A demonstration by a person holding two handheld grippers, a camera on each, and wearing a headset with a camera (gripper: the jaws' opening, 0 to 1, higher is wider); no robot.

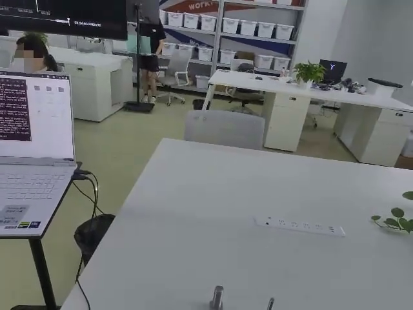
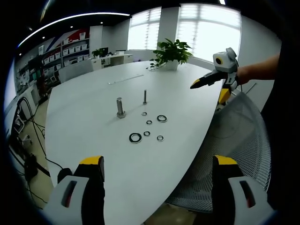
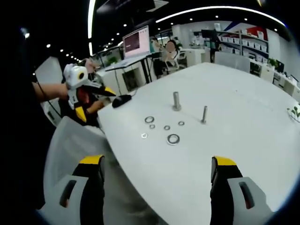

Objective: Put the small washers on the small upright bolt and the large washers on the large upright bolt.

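White tabletop (image 2: 84,98) carries all of your work pieces, and no washer sits on either bolt. In your left gripper view the large upright bolt (image 2: 120,108) stands to the left of the small upright bolt (image 2: 145,97), the two near each other but apart. The washers lie flat and loose on your side of the bolts. There are two large washers (image 2: 135,138), one toward the near edge and one closer to the small upright bolt. Four small washers (image 2: 149,122) are scattered between and around them, none touching another.

Your left gripper (image 2: 158,161) hangs off the tabletop's near edge, its jaws spread wide with nothing between them. Your right gripper (image 3: 158,161) is off that same edge, its jaws also wide apart and empty. A grey mesh chair (image 2: 239,136) stands at that edge beside the grippers.

In your head view the tops of both bolts show at the bottom edge. A white power strip (image 1: 300,226) lies farther across the tabletop, and an open laptop (image 1: 32,129) sits on a separate stand to the left. A potted plant (image 2: 171,51) stands at the far end.
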